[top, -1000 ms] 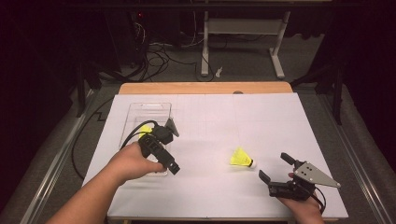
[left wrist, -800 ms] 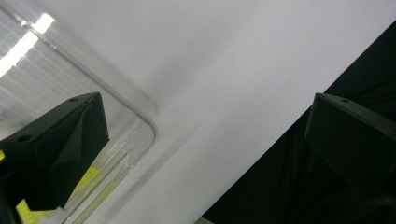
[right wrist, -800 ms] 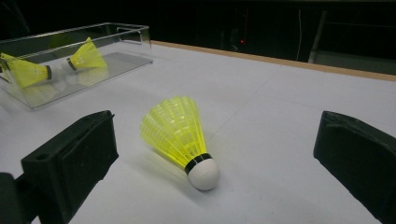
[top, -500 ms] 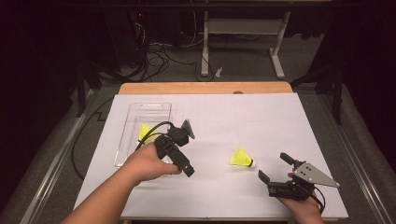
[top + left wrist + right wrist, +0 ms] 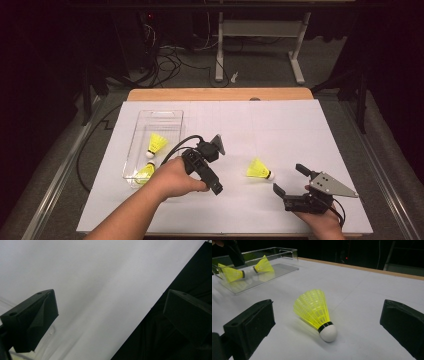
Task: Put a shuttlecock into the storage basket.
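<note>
Lying on its side on the white worktop [image 5: 367, 297], yellow shuttlecock [image 5: 315, 311], white cork nearest, sitting between the wide-apart jaws of the right tongs [image 5: 327, 325]. Resting farther off, clear tray [image 5: 287, 267] holding two more shuttlecocks [image 5: 263, 266].

The left gripper [image 5: 216, 189] has swung rightward off the clear tray [image 5: 165, 116], leaving two yellow shuttlecocks [image 5: 157, 144] lying uncovered inside.

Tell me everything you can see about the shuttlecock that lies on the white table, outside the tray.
The shuttlecock has a yellow mesh skirt that looks like plastic, a black band and a rounded white tip. It lies on its side on the white table, tip toward the right gripper, whose open jaws flank it without touching.
</note>
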A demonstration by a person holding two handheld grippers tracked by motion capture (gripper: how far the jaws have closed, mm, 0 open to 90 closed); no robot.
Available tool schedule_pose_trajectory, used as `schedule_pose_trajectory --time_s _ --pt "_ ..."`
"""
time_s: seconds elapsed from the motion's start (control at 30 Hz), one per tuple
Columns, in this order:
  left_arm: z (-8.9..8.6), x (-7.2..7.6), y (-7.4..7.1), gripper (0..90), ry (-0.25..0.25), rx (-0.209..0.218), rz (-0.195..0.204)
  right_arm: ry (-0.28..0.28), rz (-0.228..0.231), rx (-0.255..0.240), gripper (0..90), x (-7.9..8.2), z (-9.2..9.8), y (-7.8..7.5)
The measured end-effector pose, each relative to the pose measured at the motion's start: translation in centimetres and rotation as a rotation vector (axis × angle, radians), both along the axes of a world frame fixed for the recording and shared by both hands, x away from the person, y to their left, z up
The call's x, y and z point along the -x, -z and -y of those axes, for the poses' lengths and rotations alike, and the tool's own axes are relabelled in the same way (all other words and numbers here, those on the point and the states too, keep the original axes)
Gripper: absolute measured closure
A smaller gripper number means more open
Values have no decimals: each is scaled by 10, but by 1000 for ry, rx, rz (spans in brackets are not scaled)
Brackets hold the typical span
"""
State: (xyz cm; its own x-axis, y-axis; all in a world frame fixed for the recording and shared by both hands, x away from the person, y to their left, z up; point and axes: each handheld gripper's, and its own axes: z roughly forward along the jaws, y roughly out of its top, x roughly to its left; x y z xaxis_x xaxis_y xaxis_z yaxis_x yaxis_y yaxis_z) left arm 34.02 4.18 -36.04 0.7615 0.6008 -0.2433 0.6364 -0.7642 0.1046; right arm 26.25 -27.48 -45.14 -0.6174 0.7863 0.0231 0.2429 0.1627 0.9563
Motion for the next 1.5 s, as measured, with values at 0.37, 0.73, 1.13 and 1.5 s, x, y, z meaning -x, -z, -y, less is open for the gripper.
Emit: schedule_pose_trajectory --time_s 0.37,0.73,1.13,1.5 --pt "-3 1 2 9 -1 11 -7 -16 -100 26 18 -29 -5 -22" --pt "-10 0 6 9 -18 17 -13 -12 -148 92 83 -59 -15 -18" --pt "-12 3 7 9 -28 21 -9 -64 -206 130 285 -54 -10 4" --pt "-14 3 7 9 -41 26 -5 -111 -263 248 406 -52 -24 15"
